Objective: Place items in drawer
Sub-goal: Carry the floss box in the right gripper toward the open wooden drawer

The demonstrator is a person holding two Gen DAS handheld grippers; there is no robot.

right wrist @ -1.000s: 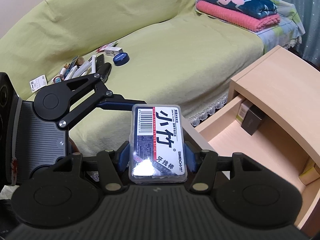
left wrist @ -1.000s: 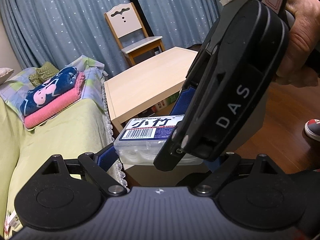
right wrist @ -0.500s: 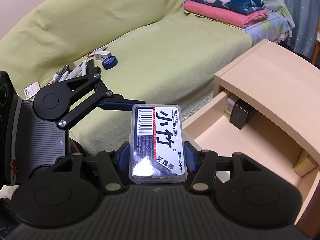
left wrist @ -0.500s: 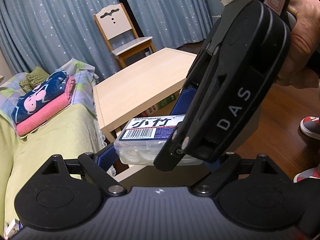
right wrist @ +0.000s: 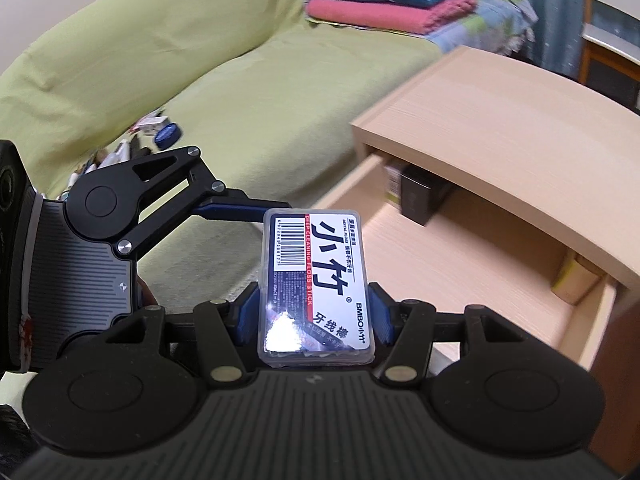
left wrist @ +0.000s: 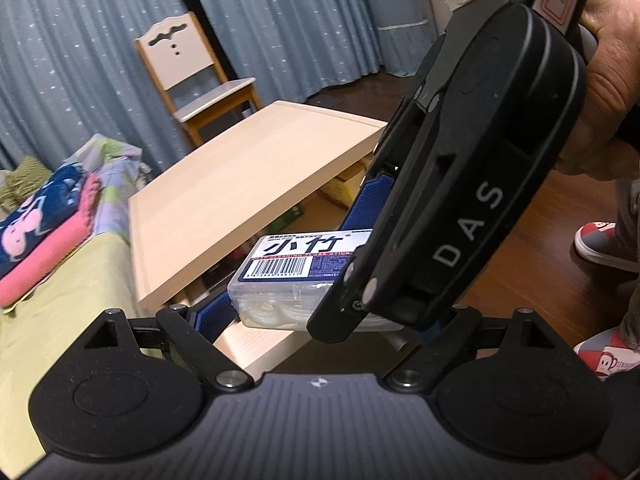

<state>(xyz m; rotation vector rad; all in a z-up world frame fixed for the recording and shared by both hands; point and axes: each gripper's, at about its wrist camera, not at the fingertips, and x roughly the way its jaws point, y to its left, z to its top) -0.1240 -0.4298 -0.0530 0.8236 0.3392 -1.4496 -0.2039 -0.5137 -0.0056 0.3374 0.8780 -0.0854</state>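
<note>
A clear floss-pick box (right wrist: pixel 316 280) with a blue and white label is held by both grippers. My right gripper (right wrist: pixel 314 312) is shut on its long sides with blue pads (right wrist: pixel 250 312). My left gripper (left wrist: pixel 320 316) spans it end to end; its left pad (left wrist: pixel 212 312) presses the barcode end, and its other pad is hidden under the right gripper's black body (left wrist: pixel 460 200). The box hangs beside the front left corner of the open light-wood drawer (right wrist: pixel 460 264), under the table top (right wrist: pixel 500 128).
The drawer holds a black box (right wrist: pixel 420 196) at the back and a yellowish box (right wrist: pixel 576 280) on the right. A green-covered sofa (right wrist: pixel 200 80) carries folded towels (right wrist: pixel 392 8) and small items (right wrist: pixel 160 132). A chair (left wrist: pixel 192 80) stands behind. A person's shoes (left wrist: pixel 604 240) are on the floor.
Both grippers have carried the box together from over the sofa toward the drawer. The table and drawer now look larger and closer. The grip on the box has not changed.
</note>
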